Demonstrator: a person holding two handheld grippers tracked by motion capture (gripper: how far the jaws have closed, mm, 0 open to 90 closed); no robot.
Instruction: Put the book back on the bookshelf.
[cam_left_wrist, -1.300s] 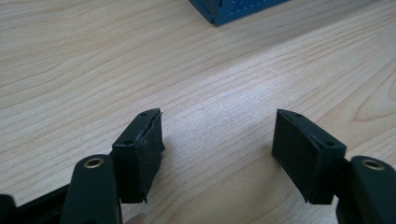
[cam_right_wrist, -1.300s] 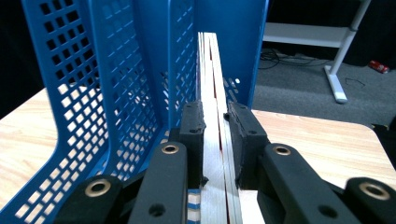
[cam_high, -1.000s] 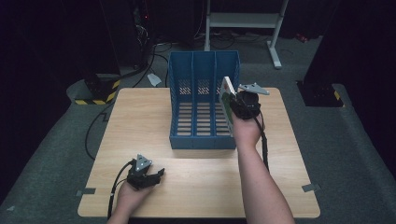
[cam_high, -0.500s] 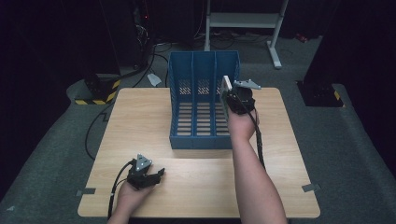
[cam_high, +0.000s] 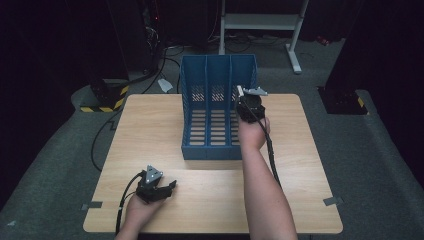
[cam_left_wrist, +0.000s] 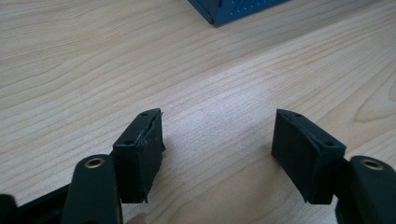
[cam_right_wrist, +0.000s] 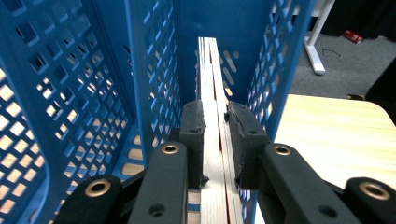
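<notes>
A blue three-slot file rack (cam_high: 186, 100) stands on the wooden table (cam_high: 150, 130). My right gripper (cam_high: 242, 96) is at the rack's right slot, shut on a thin pale flat item (cam_high: 239, 91). In the right gripper view that item (cam_right_wrist: 209, 70) stands on edge between the slot's perforated walls (cam_right_wrist: 149, 70), pinched by my right gripper (cam_right_wrist: 215, 116). My left gripper (cam_high: 169, 187) rests near the table's front left, held in a hand. In the left gripper view it (cam_left_wrist: 217, 140) is open over bare wood, with nothing between its jaws.
The rack's corner (cam_left_wrist: 233, 9) lies well beyond the left gripper. Cables (cam_high: 100, 145) trail off the table's left side. A white metal stand (cam_high: 295, 40) and dark equipment with a yellow-black striped base (cam_high: 102, 105) sit on the floor behind the table.
The right hand has moved left and lower, carrying the pale flat item from beside the rack's right wall into its right slot. The left gripper has stayed put.
</notes>
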